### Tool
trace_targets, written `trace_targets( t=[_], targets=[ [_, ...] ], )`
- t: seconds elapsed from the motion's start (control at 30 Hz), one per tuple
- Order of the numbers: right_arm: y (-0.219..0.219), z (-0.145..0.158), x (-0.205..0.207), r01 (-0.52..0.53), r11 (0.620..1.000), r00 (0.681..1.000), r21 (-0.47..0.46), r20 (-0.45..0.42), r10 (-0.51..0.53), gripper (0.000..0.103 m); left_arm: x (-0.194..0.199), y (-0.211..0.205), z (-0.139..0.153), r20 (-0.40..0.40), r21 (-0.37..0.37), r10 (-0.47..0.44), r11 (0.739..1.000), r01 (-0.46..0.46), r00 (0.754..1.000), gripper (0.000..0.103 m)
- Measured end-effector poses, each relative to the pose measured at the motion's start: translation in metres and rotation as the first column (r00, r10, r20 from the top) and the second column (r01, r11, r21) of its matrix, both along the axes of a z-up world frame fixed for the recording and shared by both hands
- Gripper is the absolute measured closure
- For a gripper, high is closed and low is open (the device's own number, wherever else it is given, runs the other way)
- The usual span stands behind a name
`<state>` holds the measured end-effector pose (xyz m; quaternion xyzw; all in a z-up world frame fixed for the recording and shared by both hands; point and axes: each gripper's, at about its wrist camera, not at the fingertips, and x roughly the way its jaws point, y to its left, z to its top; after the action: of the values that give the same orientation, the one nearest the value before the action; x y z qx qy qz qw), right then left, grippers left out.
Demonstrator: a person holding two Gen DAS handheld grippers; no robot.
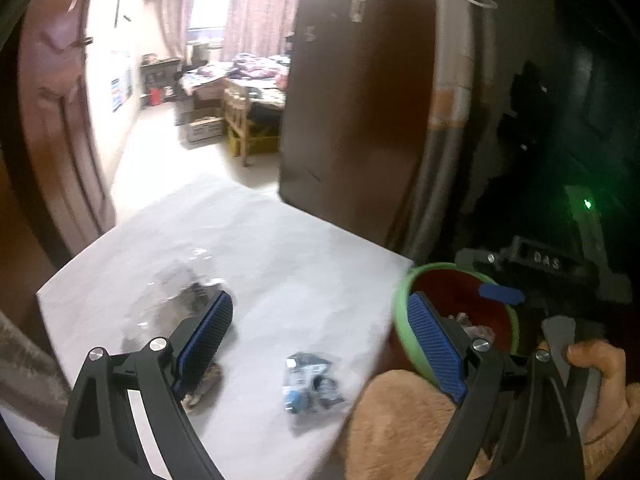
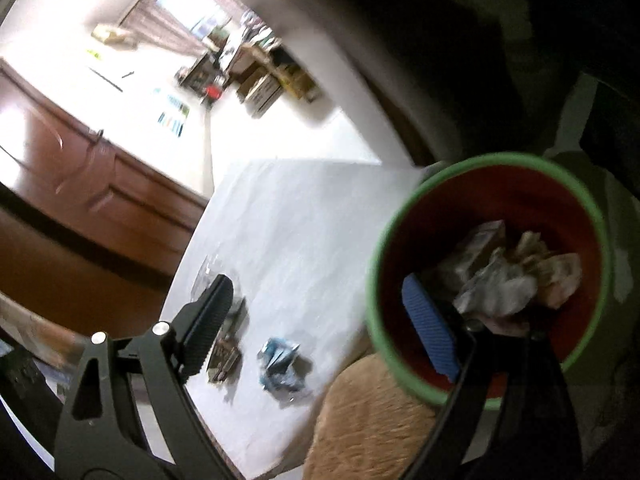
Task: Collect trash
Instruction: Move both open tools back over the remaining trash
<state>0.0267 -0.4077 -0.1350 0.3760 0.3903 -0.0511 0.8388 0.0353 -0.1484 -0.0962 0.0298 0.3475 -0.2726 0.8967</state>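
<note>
Right gripper (image 2: pixel 324 322): fingers spread wide, nothing between them. One blue pad sits inside the mouth of the green-rimmed bin (image 2: pixel 400 216); the other finger hangs over the tabletop (image 2: pixel 304 216). The bin stands off the tabletop's right edge and already holds crumpled paper trash (image 2: pixel 500 284).

Left gripper (image 1: pixel 324 332): also spread and empty, held above the tabletop's near part. One pad overlaps the bin rim in its view; contact or not, cannot tell.

Trash left on the tabletop: a clear plastic wrapper (image 1: pixel 188 280) toward the left edge, a brown scrap (image 1: pixel 206 384) near the left gripper's left finger, and a blue-and-white crumpled packet (image 1: pixel 310 380) near the near edge.

Risks, as judged:
- Right finger inside the bin could hook the rim on withdrawal and tip or drag the bin, spilling what is collected.
- The clear wrapper is thin and slippery-looking; pads may close on air or slide it away rather than lift it.
- The packet lies close to the near edge; a glancing touch could push it off.
- Both views are motion-blurred, so aim may be poor.
- The two grippers work close together by the bin; collision is possible.
</note>
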Motion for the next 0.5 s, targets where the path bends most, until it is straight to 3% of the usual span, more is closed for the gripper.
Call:
trace_targets(
  t=[0.5],
  targets=[
    [0.068,0.003,0.026,-0.159,0.987,0.987,-0.023,-0.042,0.157,0.018,0.029,0.063,-0.008,-0.048,-0.051,0.142,0.988,-0.145,0.989,0.018]
  ],
)
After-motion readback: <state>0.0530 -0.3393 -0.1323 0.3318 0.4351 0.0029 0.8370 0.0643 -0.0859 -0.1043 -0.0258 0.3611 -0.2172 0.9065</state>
